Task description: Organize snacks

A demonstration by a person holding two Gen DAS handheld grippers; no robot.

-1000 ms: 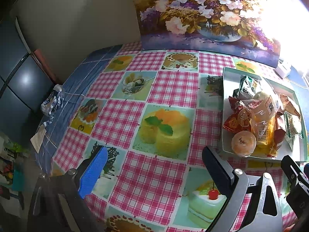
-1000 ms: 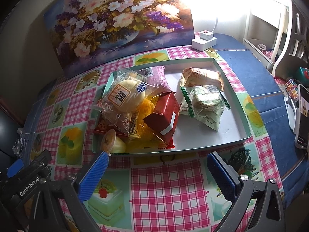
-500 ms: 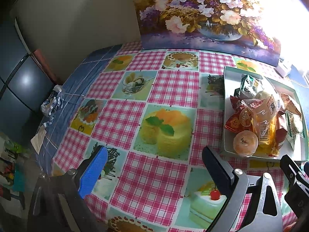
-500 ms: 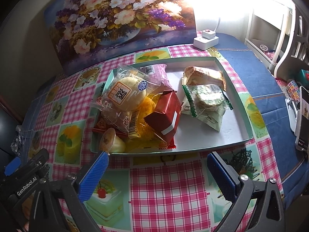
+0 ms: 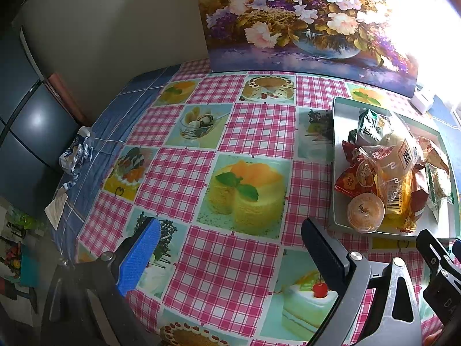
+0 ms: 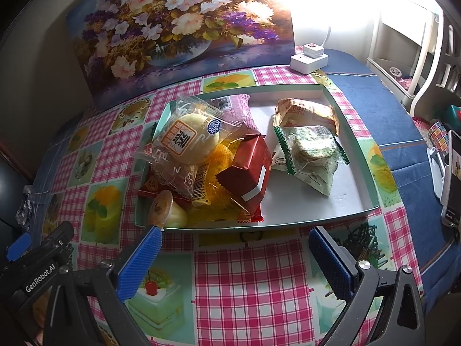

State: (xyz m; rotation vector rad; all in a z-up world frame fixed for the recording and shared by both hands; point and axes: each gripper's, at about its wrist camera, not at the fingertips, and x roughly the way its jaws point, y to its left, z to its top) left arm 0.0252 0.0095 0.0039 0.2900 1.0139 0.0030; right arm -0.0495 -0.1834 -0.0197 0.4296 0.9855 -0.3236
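The surface [image 5: 253,132], covered in a glossy oilcloth of pink gingham squares and printed cakes, carries a shallow rectangular pale-green tray [image 6: 357,155] whose low walls keep loose packets from sliding off. All the snacks in view lie inside that tray, heaped toward its end farthest from the white power strip [image 6: 309,57] and thinner toward the strip, which fits either a pile waiting to be sorted or one just gathered. On top of the heap rests a round pale bun in crinkly clear wrap [image 6: 187,138]; against it leans a glossy red foil pack [image 6: 247,173], stiff and boxy. Toward the strip from the heap, a green-edged translucent pouch of biscuits [image 6: 308,150] overlaps a tan egg-roll packet [image 6: 305,112]. At the tray's near corner a small jelly cup with an orange foil lid [image 5: 365,212] lies tipped on its side. The right gripper [image 6: 234,262] hovers just short of the tray's near wall, its blue ribbed jaws spread wide and holding nothing; the left gripper [image 5: 230,259] hangs beside the tray over bare cloth, jaws likewise released.
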